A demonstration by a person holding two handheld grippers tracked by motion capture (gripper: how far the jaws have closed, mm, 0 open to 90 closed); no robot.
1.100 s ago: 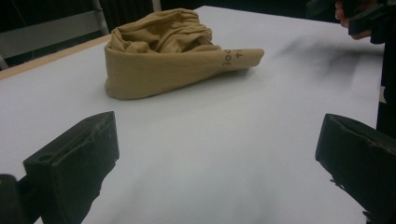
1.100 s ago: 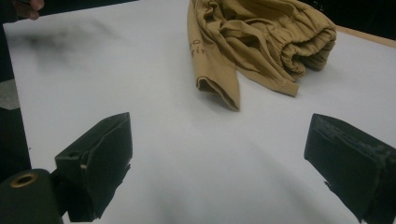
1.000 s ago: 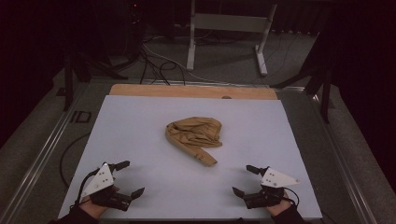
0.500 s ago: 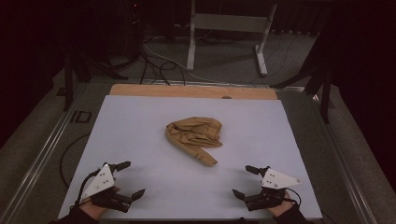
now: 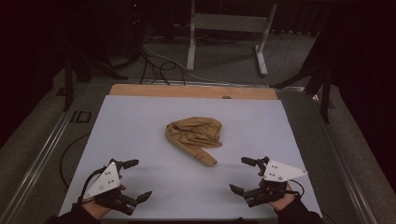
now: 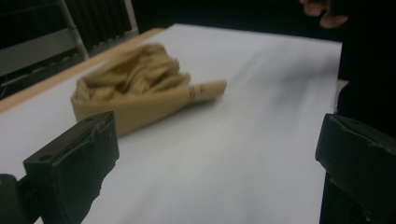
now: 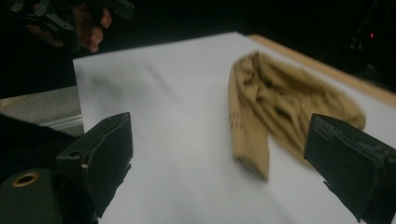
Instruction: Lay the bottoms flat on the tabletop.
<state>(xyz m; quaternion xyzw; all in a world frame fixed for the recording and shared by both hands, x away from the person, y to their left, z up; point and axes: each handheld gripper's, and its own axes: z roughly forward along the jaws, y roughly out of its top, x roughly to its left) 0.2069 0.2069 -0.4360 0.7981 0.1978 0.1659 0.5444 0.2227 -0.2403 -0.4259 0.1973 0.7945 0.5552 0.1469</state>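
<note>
A crumpled tan cloth (image 5: pixel 194 136) lies in a heap near the middle of the white table (image 5: pixel 140 121), one folded end pointing toward the front. The left gripper view shows this cloth (image 6: pixel 140 88) ahead and apart from the jaws; in the right gripper view the cloth (image 7: pixel 280 107) lies ahead and to the right. My left gripper (image 5: pixel 135 179) rests at the front left, open, nothing between its jaws. My right gripper (image 5: pixel 242 174) sits at the front right, also open and empty. Both are well short of the cloth.
A wooden strip (image 5: pixel 191 91) borders the table's far edge. Beyond it stand a metal frame (image 5: pixel 229 32) and loose cables (image 5: pixel 154 58) on the floor. Metal rails (image 5: pixel 42 154) run along the table's sides.
Both grippers have shifted slightly at the front edge, the left one a little to the right. The cloth has not moved.
</note>
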